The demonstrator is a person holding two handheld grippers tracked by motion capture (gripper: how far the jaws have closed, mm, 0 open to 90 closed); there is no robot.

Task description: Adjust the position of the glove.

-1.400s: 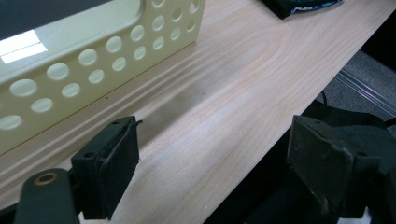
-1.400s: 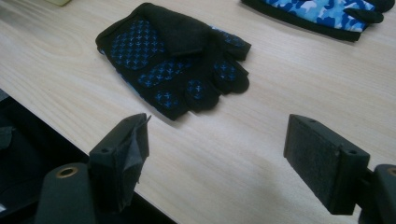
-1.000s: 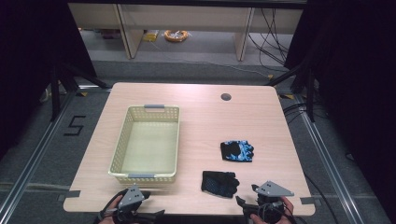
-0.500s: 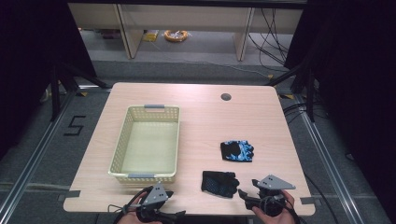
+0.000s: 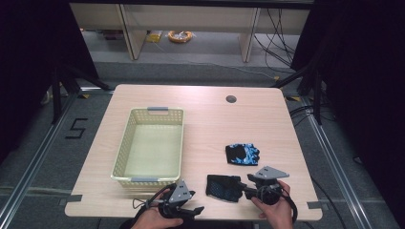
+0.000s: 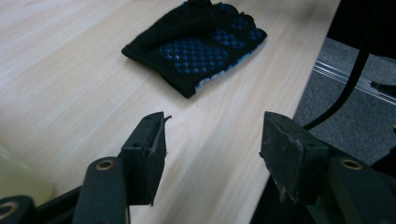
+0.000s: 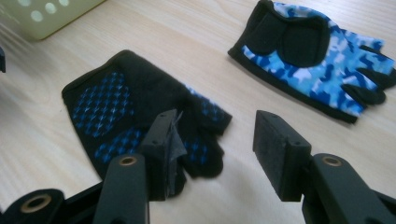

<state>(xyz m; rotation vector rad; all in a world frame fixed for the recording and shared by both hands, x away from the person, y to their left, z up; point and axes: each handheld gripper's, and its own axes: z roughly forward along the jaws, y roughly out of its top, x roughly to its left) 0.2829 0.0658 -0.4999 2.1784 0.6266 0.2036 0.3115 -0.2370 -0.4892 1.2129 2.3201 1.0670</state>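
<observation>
At lower centre of the high view, the near glove [image 5: 223,187] is flanked by left gripper [image 5: 191,210] and right gripper [image 5: 244,188]; both sets of jaws, just closing, are kept released, nothing grasped, seemingly for a two-sided pickup.

We saw a light wooden table [image 5: 205,109] with a round cable hole [image 5: 231,99] near its far edge, standing on grey carpet marked "5" [image 5: 76,129]. Beyond it stood pale shelving legs [image 5: 128,28], a coiled orange cable [image 5: 180,36], and dark curtains at both sides.
</observation>
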